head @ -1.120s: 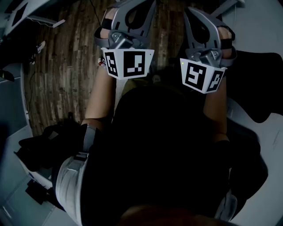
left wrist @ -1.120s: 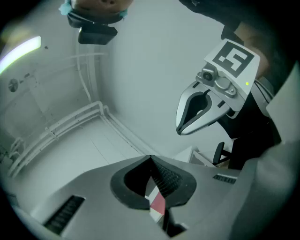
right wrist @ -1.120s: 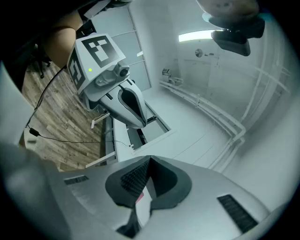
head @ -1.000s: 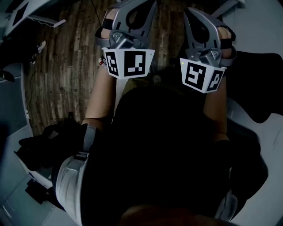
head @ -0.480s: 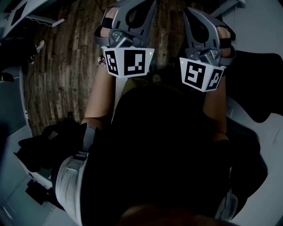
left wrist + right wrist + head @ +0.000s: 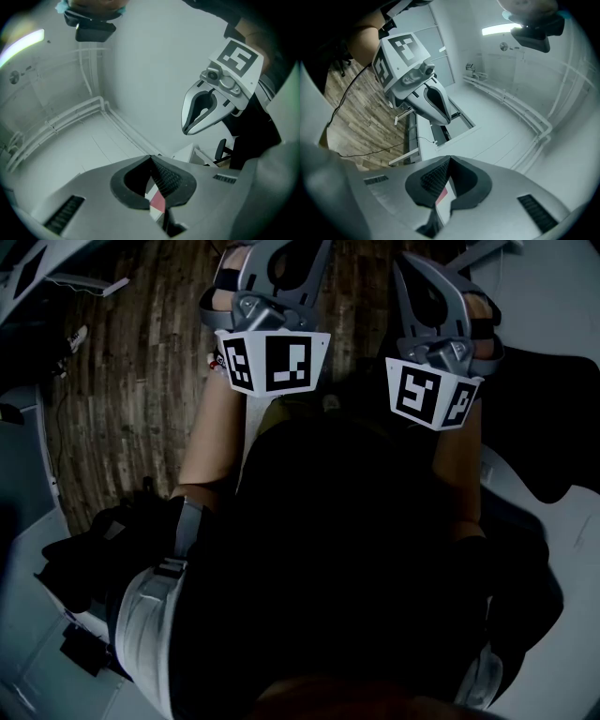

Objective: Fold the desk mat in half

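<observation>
Left tool [image 6: 442, 117] beside right tool [image 6: 187, 127]

Left hand-held gripper [image 6: 151, 158] grey; marker cube [image 6: 272, 364] black-white squares; floor [image 6: 131, 362] brown planks.

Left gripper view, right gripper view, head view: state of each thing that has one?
Left tool: shut, jaws meet at the tips, nothing held.
Right tool: shut, jaws meet at the tips, nothing held.
Ceiling light: on.
Desk mat: not clearly in any view, fold state can't be told.
</observation>
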Motion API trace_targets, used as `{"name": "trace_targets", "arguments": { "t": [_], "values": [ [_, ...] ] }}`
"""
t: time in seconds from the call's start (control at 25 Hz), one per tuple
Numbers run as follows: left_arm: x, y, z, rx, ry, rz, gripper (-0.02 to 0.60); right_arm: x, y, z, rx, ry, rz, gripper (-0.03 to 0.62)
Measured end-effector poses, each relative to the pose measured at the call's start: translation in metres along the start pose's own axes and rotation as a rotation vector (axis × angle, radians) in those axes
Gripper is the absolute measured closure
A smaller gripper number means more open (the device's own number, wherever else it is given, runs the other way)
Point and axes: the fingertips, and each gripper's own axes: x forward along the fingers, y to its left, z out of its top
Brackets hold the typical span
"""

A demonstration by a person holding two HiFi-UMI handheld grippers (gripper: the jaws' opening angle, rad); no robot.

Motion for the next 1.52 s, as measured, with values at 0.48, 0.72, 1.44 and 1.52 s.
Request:
{"name": "trace_targets", "arguments": {
  "t": [0.48, 0.72, 1.44, 1.52],
  "values": [
    [0.044, 0.045, -0.046, -0.011, -0.032, -0.036, 0.569, 0.075, -0.002, 0.006, -0.001, 0.046, 0.022, 0.565],
    [0.048, 0.064, -0.065, -0.005, -0.044, -0.051, 0.568, 0.099, 0.006, 0.016, -0.014, 0.078, 0.027, 0.565],
    [0.053, 0.064, -0.088, -0.015, -0.065, -0.067, 0.569, 0.113, 0.019, 0.008, -0.021, 0.129, 0.030, 0.565],
    [0.059, 0.062, -0.092, -0.017, -0.058, -0.075, 0.568, 0.118, 0.021, 0.003, -0.019, 0.132, 0.040, 0.565]
  ]
}}
